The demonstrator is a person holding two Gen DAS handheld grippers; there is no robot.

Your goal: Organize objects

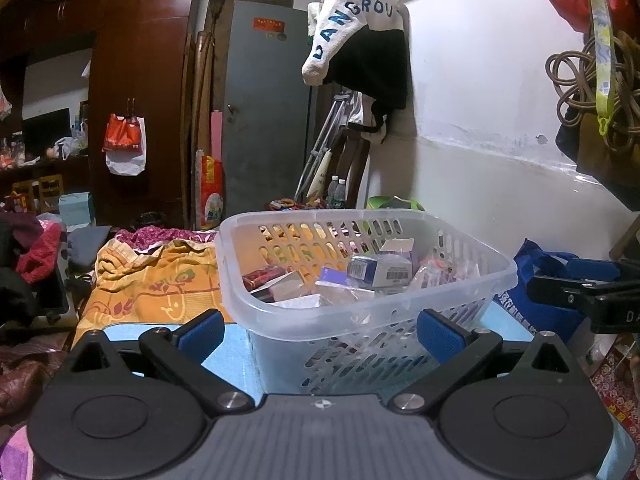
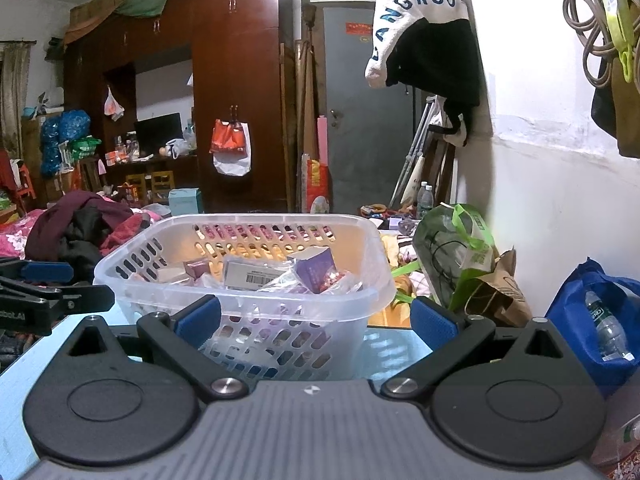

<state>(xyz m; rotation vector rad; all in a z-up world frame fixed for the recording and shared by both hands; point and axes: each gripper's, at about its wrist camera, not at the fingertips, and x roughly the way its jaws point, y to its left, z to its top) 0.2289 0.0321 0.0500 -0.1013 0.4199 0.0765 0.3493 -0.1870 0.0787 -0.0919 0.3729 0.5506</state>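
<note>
Basket (image 1: 366,276) of small cartons stands on the blue tabletop (image 1: 232,356), directly ahead of both tools. I read the left gripper (image 1: 320,330) and right gripper (image 2: 316,320) as spread wide and empty. Left sits nearer the rim; basket's long axis runs crosswise.

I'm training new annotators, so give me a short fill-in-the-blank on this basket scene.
1. The clear plastic basket holds small ____.
2. Both the left gripper and the right gripper are ____.
3. The bag with a water bottle inside is ____.

Missing words: boxes; open; blue
</note>
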